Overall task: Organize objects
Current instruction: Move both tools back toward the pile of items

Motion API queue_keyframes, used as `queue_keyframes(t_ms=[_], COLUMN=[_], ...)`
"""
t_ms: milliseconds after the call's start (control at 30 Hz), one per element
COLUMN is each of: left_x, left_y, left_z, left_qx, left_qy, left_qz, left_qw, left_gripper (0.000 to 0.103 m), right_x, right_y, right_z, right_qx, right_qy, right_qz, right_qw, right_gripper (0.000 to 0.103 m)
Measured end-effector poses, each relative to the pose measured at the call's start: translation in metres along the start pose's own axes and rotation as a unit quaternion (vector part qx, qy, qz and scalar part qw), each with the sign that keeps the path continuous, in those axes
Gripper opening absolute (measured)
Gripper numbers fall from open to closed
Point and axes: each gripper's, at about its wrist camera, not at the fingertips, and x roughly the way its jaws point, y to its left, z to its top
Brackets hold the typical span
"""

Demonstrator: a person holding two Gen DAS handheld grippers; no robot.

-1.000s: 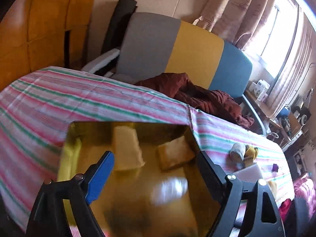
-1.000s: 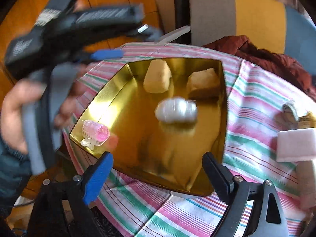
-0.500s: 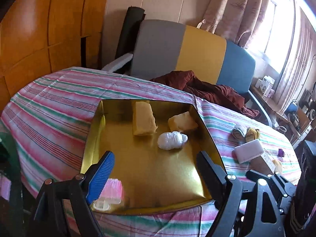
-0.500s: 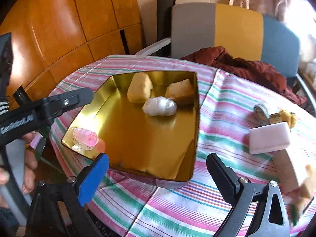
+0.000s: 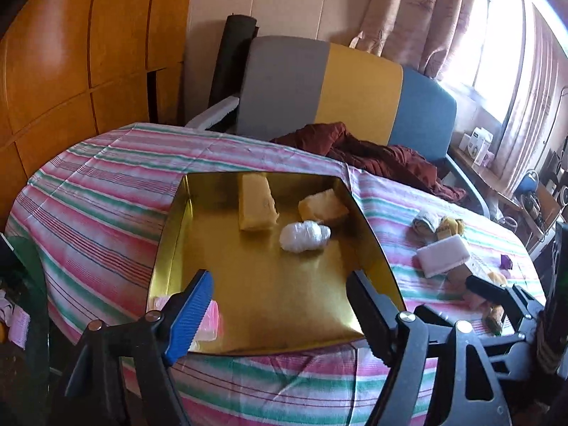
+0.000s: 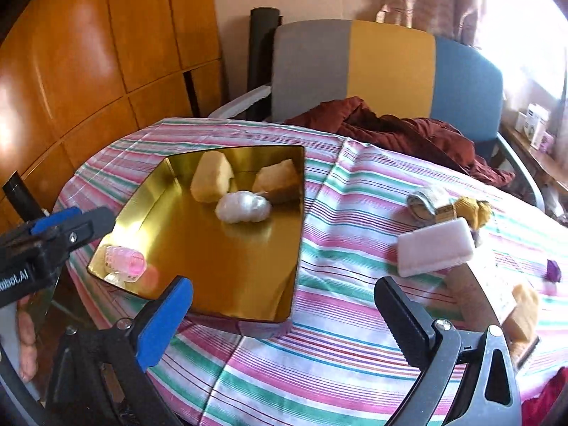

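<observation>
Table with striped cloth (image 6: pixel 355 337): pink/green/white stripes, takes up most of both views.

Gold tray (image 6: pixel 227 269) sits on the left part of the cloth. Shallow, mirror-gold, raised walls, glare on the near-left wall. In the left wrist view the same tray (image 5: pixel 269 305) has its near edge partly covered by the left gripper's fingers.

In the tray:
- two yellow sponge blocks at the far end: long one (image 6: pixel 211 181) on the left, wedge-shaped one (image 6: pixel 278 181) on the right, apart from each other
- white crumpled wad (image 6: pixel 243 206) just in front of the two blocks, looks to touch the wedge; material unclear, plastic or tissue
- pink hair roller (image 6: pixel 125 263) in the near-left corner, ribbed and translucent; in the left wrist view only a pink blur (image 5: pixel 209 323) behind the blue finger

Outside the tray, on the right of the cloth:
- pink-white rectangular sponge (image 6: pixel 436 247)
- tan box (image 6: pixel 479 294), cut off by the right gripper's finger, label unreadable
- rolled grey and mustard socks (image 6: pixel 449 206) behind the sponge
- small purple item (image 6: pixel 553 269), too small to identify
- tan foam chunk (image 6: pixel 525 310) near the right edge

Left gripper (image 5: pixel 280 312): fingers spread wide, holding nothing, over the tray's near edge.
Right gripper (image 6: pixel 284 314): fingers spread wide, holding nothing, over the tray's near-right corner.
</observation>
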Motion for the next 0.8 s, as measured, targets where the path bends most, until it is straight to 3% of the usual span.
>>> queue_keyframes(t_ms=[433, 633, 800], left_x=[0.021, 0.021, 0.022], left_y=[-0.029, -0.056, -0.087], left_z=[-0.013, -0.013, -0.01], left_qx=[0.032, 0.066, 0.104], left_qy=[0.062, 0.068, 0.073], left_qz=[-0.05, -0.085, -0.119], left_qw=[0.9963, 0.9919, 0.9848], left_gripper=[0.072, 0.072, 0.072], right_x=[-0.004, -0.017, -0.035], right_y=[-0.05, -0.108, -0.174], right_z=[-0.009, -0.001, 0.012], right_qx=[0.046, 0.09, 0.122], right_qy=[0.006, -0.003, -0.041], right_qz=[-0.035, -0.067, -0.119], right_qw=[0.998, 0.994, 0.985], right_gripper=[0.103, 0.103, 0.103])
